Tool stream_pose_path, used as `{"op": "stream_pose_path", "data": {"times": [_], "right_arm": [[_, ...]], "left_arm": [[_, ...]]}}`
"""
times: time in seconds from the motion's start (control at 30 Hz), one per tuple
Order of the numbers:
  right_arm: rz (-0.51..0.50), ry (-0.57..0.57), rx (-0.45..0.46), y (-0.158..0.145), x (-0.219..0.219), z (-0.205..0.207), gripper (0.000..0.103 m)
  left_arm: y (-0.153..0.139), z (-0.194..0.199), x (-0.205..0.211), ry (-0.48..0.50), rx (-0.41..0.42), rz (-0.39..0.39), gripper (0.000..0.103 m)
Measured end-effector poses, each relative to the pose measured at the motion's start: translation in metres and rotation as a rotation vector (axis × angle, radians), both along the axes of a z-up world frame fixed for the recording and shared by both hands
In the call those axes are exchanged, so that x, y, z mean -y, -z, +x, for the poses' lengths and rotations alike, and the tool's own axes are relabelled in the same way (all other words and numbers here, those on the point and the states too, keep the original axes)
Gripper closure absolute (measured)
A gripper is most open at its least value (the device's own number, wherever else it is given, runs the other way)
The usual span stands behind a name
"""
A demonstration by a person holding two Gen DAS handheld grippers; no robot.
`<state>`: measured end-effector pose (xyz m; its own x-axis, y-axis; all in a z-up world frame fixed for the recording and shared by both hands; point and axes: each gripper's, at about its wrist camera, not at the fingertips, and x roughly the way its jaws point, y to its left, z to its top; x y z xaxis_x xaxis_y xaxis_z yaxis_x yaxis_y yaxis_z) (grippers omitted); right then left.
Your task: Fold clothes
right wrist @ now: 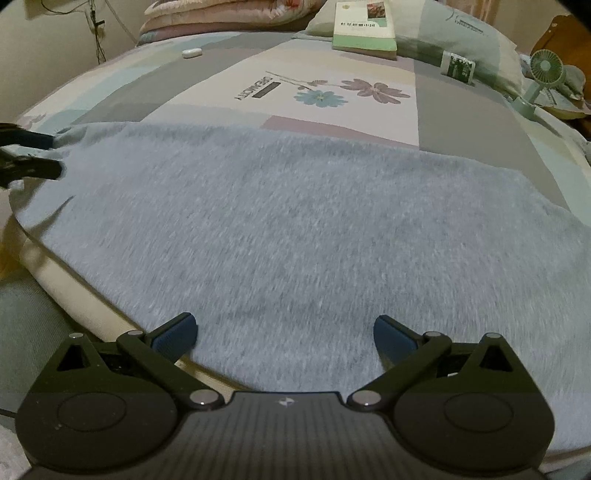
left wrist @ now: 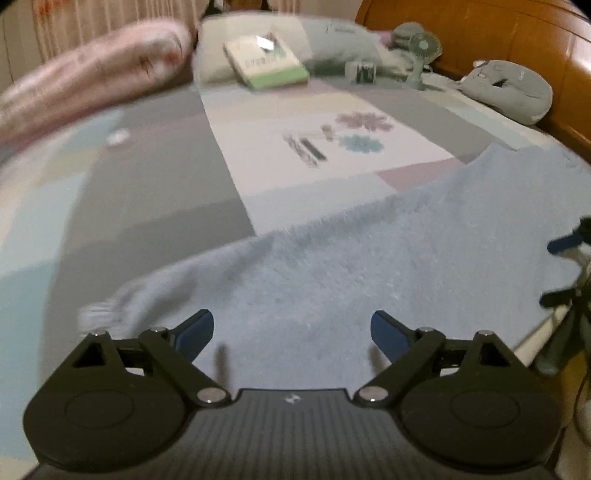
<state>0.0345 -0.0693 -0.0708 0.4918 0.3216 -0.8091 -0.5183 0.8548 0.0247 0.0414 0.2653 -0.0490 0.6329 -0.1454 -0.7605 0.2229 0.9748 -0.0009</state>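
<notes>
Here the light blue fleece garment (right wrist: 295, 229) lies spread flat across the near part of the bed (right wrist: 461, 122), its fuzzy surface filling most of both views and its near edge running along the mattress edge. The left hand-held gripper (left wrist: 291, 332) hangs over the cloth with its jaws wide apart and nothing between its blue pads; the right hand-held gripper (right wrist: 284, 336) stands just as wide above the garment's near edge, also gripping nothing. In the right wrist view the left gripper's 2 fingertips show at the far left, close to the garment's corner; whether they touch it cannot be told. Beyond the garment the patchwork bedsheet shows a printed flower panel (right wrist: 321, 92). Further back a green-and-white book (right wrist: 365, 29) rests against a pillow (right wrist: 461, 29), with a small box (right wrist: 458, 66) beside it and a small green fan (right wrist: 543, 77) to the right. A pink quilt (left wrist: 92, 85) is bundled at the far left.
</notes>
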Motion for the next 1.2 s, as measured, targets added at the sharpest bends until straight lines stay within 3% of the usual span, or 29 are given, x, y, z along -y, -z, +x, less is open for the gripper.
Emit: {"op": "stream_pose_path", "data": {"times": [0.13,0.33,0.53,0.63,0.77,0.93,1.1,1.2], "right_arm": [[0.005,-0.002,0.006,0.001,0.001,0.0,0.0],[0.007,-0.004,0.014,0.001,0.002,0.0,0.0],[0.009,0.0,0.023,0.001,0.002,-0.002,0.0],[0.01,-0.001,0.025,0.001,0.002,-0.003,0.0],[0.015,-0.005,0.031,0.002,0.002,-0.003,0.0],[0.017,-0.018,0.044,-0.007,0.003,-0.006,0.0],[0.004,0.004,0.116,-0.025,0.024,-0.013,0.0],[-0.017,0.083,0.062,-0.013,0.041,-0.008,0.0]], "left_arm": [[0.02,0.002,-0.019,-0.061,-0.056,-0.03,0.011],[0.008,-0.008,-0.049,-0.14,-0.054,-0.051,0.011],[0.004,0.026,-0.039,-0.093,-0.021,-0.155,0.011],[0.018,0.033,-0.045,-0.211,-0.049,-0.048,0.012],[0.008,0.021,-0.048,-0.263,-0.042,-0.043,0.012],[-0.006,-0.003,-0.013,-0.158,0.023,0.059,0.011],[0.01,-0.028,0.009,-0.114,0.006,0.171,0.011],[0.017,-0.043,0.001,-0.137,0.004,0.152,0.01]]}}
